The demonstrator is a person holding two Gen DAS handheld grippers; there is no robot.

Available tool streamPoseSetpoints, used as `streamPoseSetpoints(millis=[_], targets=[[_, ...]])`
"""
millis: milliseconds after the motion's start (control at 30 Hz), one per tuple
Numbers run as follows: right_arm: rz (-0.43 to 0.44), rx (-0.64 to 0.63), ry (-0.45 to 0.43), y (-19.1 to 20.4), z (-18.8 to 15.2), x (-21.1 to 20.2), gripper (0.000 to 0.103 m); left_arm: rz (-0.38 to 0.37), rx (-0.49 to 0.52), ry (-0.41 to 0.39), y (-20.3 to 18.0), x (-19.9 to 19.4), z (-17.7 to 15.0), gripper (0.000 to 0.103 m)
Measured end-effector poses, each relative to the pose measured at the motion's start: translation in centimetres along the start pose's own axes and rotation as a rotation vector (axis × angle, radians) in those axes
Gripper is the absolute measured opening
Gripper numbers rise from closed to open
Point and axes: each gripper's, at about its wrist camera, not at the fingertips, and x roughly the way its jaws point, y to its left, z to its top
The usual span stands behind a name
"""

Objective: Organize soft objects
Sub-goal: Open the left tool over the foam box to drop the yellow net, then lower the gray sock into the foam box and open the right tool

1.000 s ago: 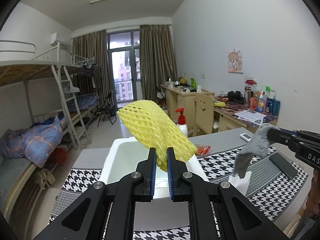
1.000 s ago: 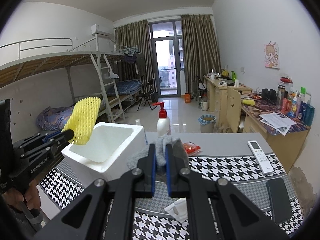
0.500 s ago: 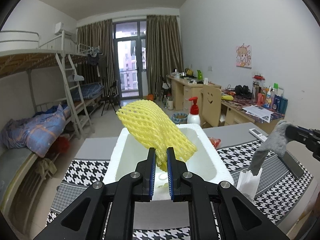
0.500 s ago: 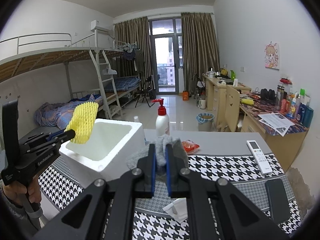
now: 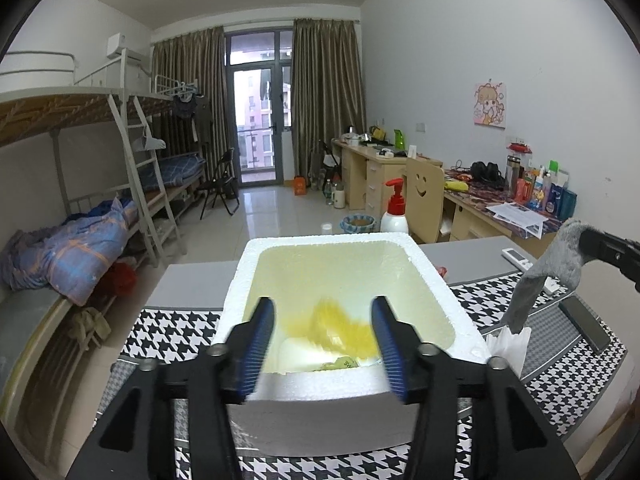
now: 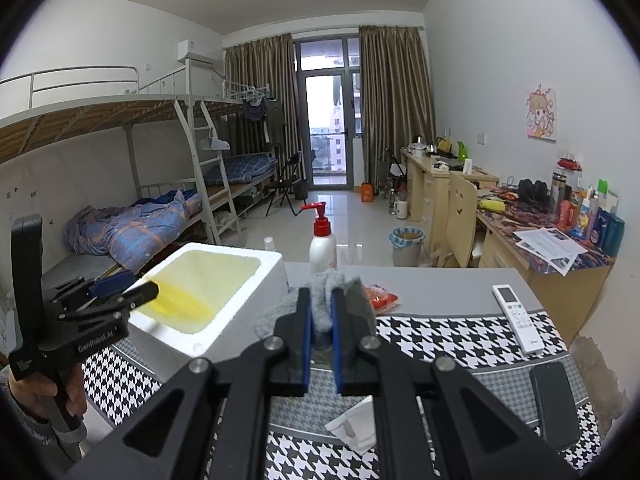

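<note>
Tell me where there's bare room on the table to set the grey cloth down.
Free: the plain grey strip between the red packet and the remote, and the houndstooth mat before it. Crowded: the foam box on the left and the phone on the right.

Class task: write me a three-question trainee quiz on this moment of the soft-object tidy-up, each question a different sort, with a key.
1. True or false: the right gripper is shut on the grey cloth.
2. Where is the yellow foam net? A) clamped in the left gripper B) blurred inside the foam box, between parted pads C) on the remote
3. Fill in: the bottle behind the box has a ____ pump.

Key
1. True: the cloth is pinched between its pads.
2. B: the left jaws are opening and no pad presses on the net.
3. Red.
</note>
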Motion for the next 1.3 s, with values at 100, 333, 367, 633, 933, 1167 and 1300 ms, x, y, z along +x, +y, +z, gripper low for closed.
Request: streamPoseSetpoints(millis=[100,333,367,633,933,1167,1300], targets=[[-0.002,-0.007,-0.007,0.3,0.3,-0.1,0.011,-0.003,-0.001,-0.018,0.2,-0.3,-0.1,0.073],[-0.01,-0.025,-0.034,0.7,1.2,-0.4,0.011,0.0,-0.007,-0.067,0.7,-1.5,-0.2,0.095],[-0.009,-0.029,-0.036,0.9,1.3,-0.4,0.011,0.006,-0.008,-0.081,0.7,-1.7,-0.2,0.098],[0.004,-0.045,-0.05,1.6,2.3,-0.2,0.011,0.022,-0.004,-0.129,0.9,-2.9,-0.3,0.102],[0.038,-0.068,-0.077,3.1,3.4,-0.2,0.011,0.039,0.003,-0.131,1.4,-3.4,-1.0,0.102],[0.067,-0.078,-0.101,4.3,4.1,-0.2,0.011,0.039,-0.032,-0.125,2.3,-3.8,-1.7,0.102],[0.082,-0.088,-0.111,5.3,4.3,-0.3,0.011,0.05,-0.038,-0.137,2.4,-4.1,-2.1,0.102]])
